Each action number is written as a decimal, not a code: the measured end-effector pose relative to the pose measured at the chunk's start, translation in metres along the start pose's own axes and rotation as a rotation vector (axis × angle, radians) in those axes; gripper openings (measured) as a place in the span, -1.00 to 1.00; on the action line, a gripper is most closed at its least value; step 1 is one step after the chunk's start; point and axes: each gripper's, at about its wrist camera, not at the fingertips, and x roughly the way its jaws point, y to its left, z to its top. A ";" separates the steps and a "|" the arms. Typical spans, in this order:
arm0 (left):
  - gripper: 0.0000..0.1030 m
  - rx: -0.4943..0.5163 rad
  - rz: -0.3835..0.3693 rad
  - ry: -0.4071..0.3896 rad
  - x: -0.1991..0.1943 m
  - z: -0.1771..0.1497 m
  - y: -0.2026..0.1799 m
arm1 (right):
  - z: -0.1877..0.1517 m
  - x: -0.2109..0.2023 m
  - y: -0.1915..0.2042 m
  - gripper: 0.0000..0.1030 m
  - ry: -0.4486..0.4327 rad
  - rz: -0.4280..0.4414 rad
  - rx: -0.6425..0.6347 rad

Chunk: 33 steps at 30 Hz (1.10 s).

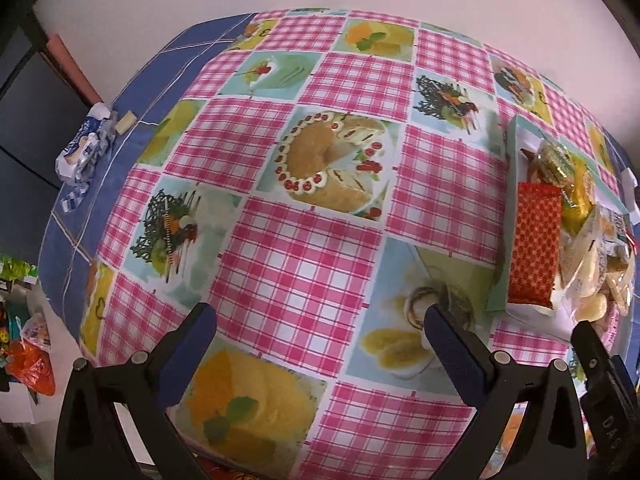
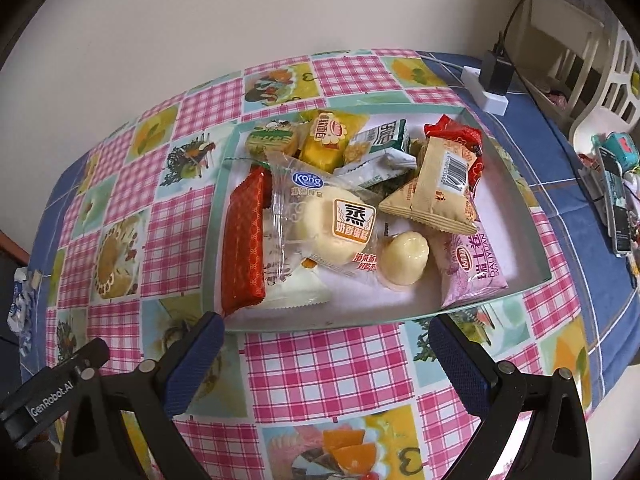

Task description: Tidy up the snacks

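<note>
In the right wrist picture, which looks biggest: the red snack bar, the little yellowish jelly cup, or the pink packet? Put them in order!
Biggest to smallest, as they look:
1. Red snack bar
2. Pink packet, close to the bar in size, so I'm unsure about these two
3. Jelly cup, clearly smallest

All lie in the tray.

plain pale wall (image 2: 200, 20) behind a table (image 1: 132, 92) under pink-checked cloth (image 1: 304, 264)
</note>
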 end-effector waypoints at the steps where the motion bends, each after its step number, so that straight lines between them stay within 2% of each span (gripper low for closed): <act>1: 1.00 -0.001 -0.003 -0.004 -0.001 0.001 0.000 | 0.000 0.000 0.001 1.00 0.001 0.001 -0.004; 33: 1.00 -0.029 -0.035 -0.018 -0.008 0.005 0.006 | 0.002 0.002 0.000 1.00 0.030 -0.014 0.025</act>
